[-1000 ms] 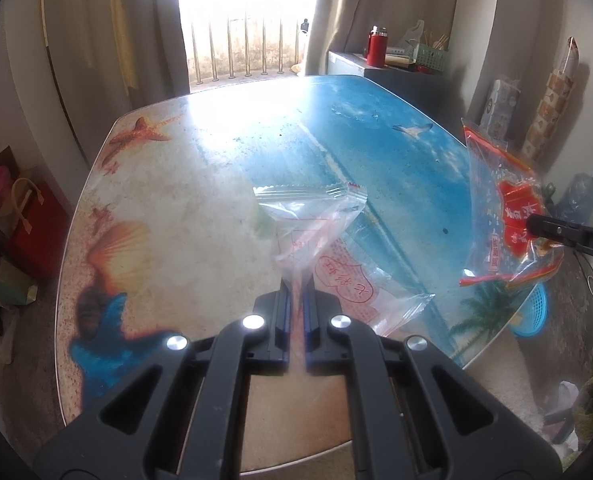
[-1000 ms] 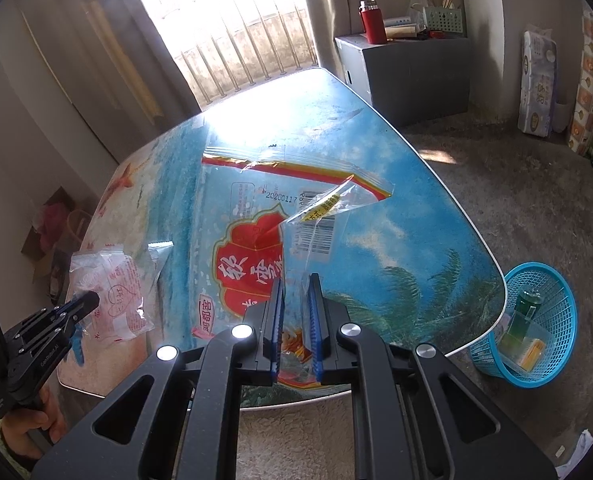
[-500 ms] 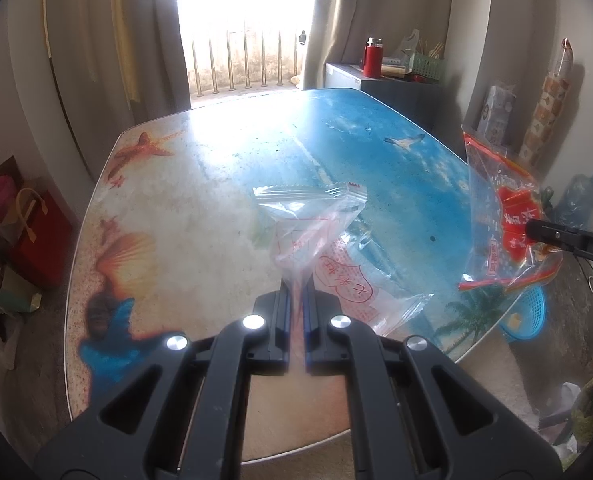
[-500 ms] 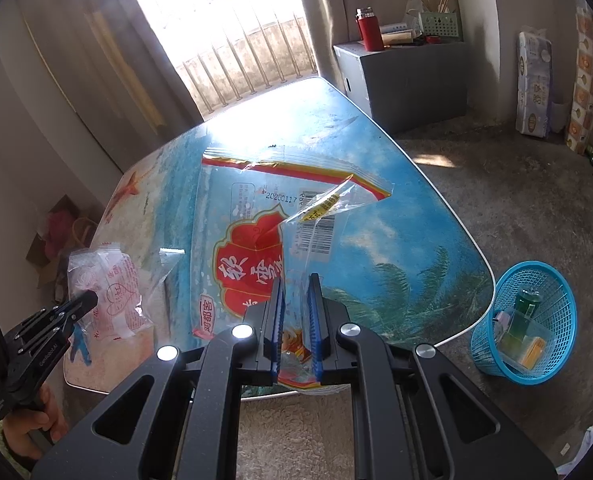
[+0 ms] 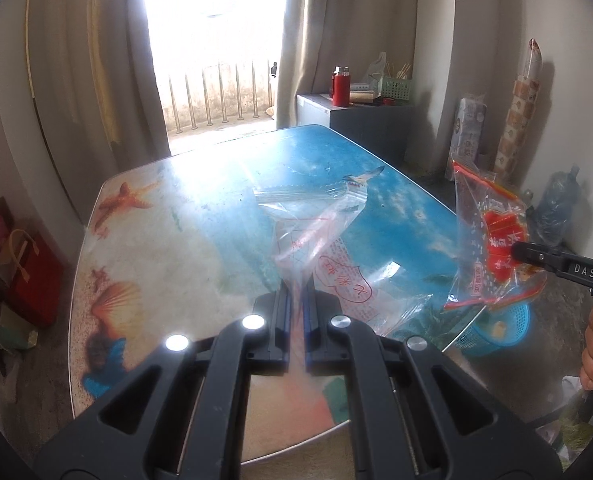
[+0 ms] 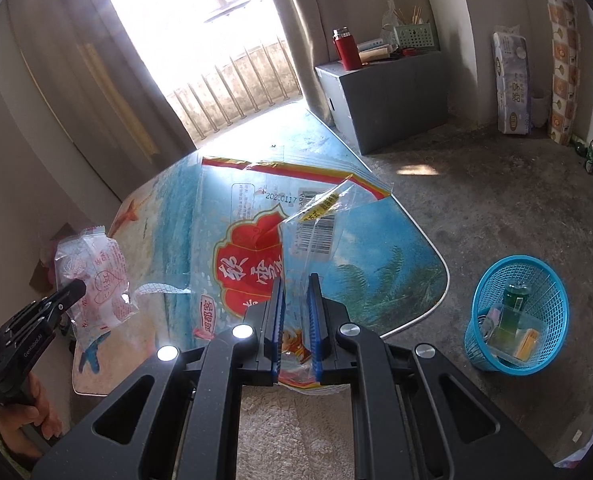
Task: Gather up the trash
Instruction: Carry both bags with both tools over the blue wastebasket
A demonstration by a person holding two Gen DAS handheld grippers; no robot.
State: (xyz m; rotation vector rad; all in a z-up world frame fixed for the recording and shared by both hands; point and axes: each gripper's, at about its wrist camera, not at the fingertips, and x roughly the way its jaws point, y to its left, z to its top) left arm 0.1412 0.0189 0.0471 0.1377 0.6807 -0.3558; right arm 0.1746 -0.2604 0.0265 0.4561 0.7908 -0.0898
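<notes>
Clear crinkled plastic bag [image 5: 316, 240] hangs clamped in left gripper [image 5: 295, 312] jaws; right gripper [image 6: 295, 320] jaws clamp red-printed bag [image 6: 248, 264].

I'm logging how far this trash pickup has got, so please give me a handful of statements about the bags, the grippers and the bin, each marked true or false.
1. The left gripper is shut on a clear plastic bag with red print. True.
2. The right gripper hangs open and holds nothing. False: it is shut on a large bag with a red label.
3. The blue mesh basket stands on the floor beside the table. True.
4. The basket is empty. False: a green bottle and other items lie in it.
5. A red flask stands on the grey cabinet. True.
</notes>
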